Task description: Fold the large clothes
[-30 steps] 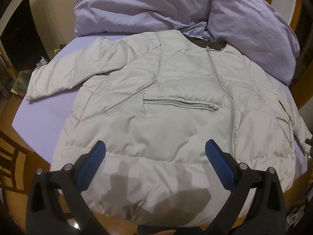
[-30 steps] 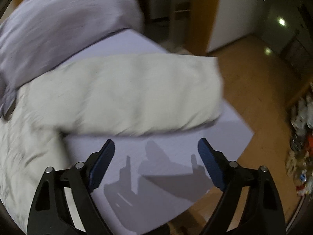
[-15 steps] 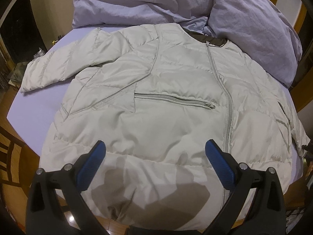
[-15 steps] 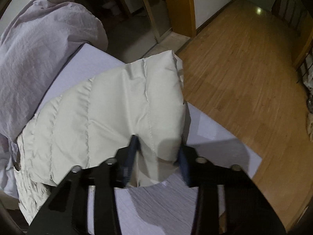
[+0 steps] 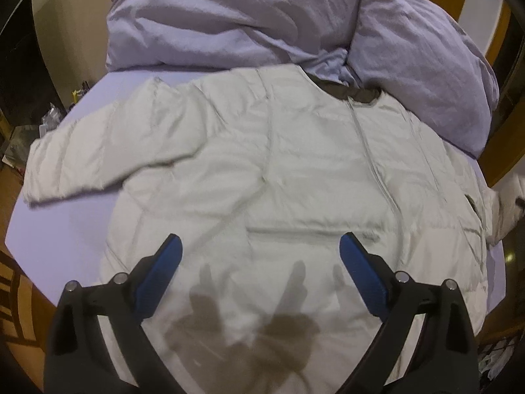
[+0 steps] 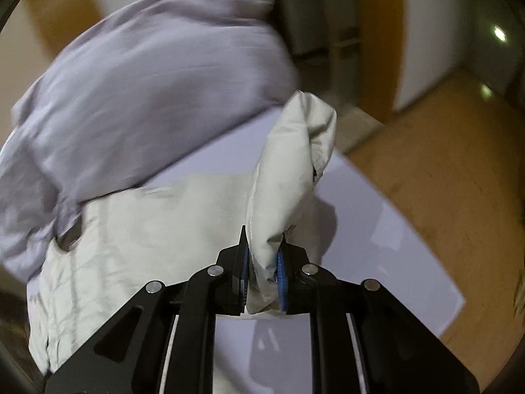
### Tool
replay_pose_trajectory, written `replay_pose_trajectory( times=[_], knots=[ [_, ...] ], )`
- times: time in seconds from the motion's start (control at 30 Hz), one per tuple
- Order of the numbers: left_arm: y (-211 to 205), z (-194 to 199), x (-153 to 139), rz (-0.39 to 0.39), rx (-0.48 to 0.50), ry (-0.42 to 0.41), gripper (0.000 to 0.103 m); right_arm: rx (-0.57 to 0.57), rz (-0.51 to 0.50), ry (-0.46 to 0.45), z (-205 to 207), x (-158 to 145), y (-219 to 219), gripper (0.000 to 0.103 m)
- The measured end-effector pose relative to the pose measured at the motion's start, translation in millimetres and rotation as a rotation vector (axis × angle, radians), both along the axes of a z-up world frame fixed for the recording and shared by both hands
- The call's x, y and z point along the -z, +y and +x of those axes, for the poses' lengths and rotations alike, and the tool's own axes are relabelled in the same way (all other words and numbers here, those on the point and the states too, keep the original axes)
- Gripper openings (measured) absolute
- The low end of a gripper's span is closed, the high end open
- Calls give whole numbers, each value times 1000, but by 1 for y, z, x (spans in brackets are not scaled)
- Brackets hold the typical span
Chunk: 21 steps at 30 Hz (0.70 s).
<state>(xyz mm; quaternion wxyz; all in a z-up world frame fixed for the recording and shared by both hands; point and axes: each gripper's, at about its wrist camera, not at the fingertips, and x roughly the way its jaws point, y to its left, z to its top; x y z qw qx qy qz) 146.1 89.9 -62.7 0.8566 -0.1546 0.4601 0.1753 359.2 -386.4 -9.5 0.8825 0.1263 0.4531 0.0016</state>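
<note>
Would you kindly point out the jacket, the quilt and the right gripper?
jacket point(image 5: 262, 170), left wrist view, chest panel.
quilt point(image 5: 229, 16), left wrist view, crumpled middle.
right gripper point(image 6: 262, 262), right wrist view, between fingertips.

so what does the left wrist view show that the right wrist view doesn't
Only the left wrist view shows the jacket spread flat, zipped front up, its far sleeve lying out sideways, with the left gripper open above the hem.

Only the right wrist view shows the right gripper, whose jaws have just closed on the other sleeve's cuff, lifting it off the lavender sheet.

Both show the jacket, the sheet and the rumpled purple duvet behind.
</note>
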Motion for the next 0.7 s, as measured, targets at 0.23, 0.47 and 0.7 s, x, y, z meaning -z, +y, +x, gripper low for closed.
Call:
replay_pose_trajectory(
  times=[0.23,0.47,0.7],
  knots=[
    [48,3,2,49,-54,19,98,-242,-6,37,12,7,154,15],
    [94,-3,12,31,-116,32,100,-415,23,99,17,31,269,15],
    [140,-7,23,-13,-185,43,100,-540,37,150,2,61,360,15]
  ],
)
